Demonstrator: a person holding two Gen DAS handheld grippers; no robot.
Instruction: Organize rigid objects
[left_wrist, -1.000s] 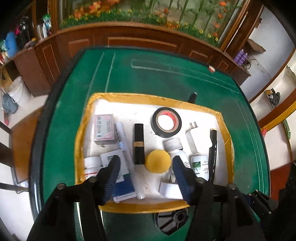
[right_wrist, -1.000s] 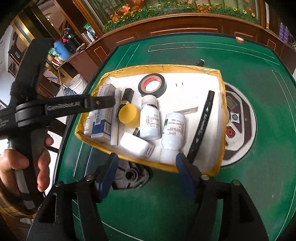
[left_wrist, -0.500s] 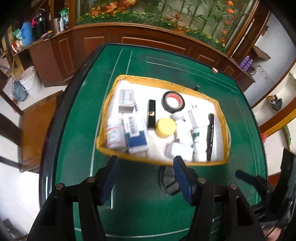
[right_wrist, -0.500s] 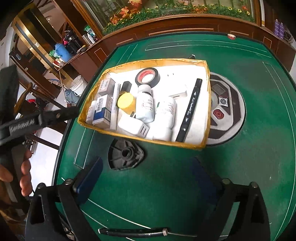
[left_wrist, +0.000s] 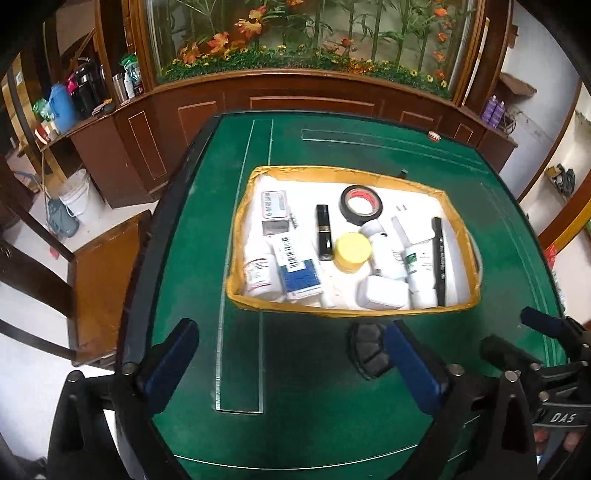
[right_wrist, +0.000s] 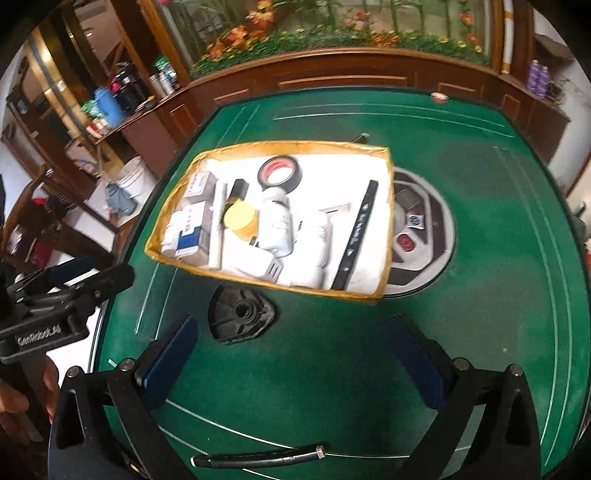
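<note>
Left tool (left_wrist: 291, 362): fingers spread wide, holding nothing, hovering over the green table (left_wrist: 314, 424) near the tray's (left_wrist: 236, 295) near wall.
White bottle (left_wrist: 258, 267): lies in the tray's near-left corner, pressed against the blue box (left_wrist: 297, 267); a grab here risks pinching both, since I see no gap between them.
Lipstick (left_wrist: 324, 232): lies flat mid-tray, its end touching the yellow cap (left_wrist: 352, 252); a push on one likely nudges the other.
Tape (left_wrist: 361, 205): lies flat toward the tray's far side, clear of the rest.
Marker (right_wrist: 354, 236): runs along the tray's right side; thin and round, it may roll or twist out of a pinch.
Black part (right_wrist: 240, 314): sits on the table just outside the tray's near wall, between both tools; a low approach could strike it.
Right tool (right_wrist: 295, 354): fingers far apart, nothing between them, over the table on the tray's near side.
Crowding: the tray's near half is packed, so wide fingers may snag neighbours or catch the soft tray wall.
</note>
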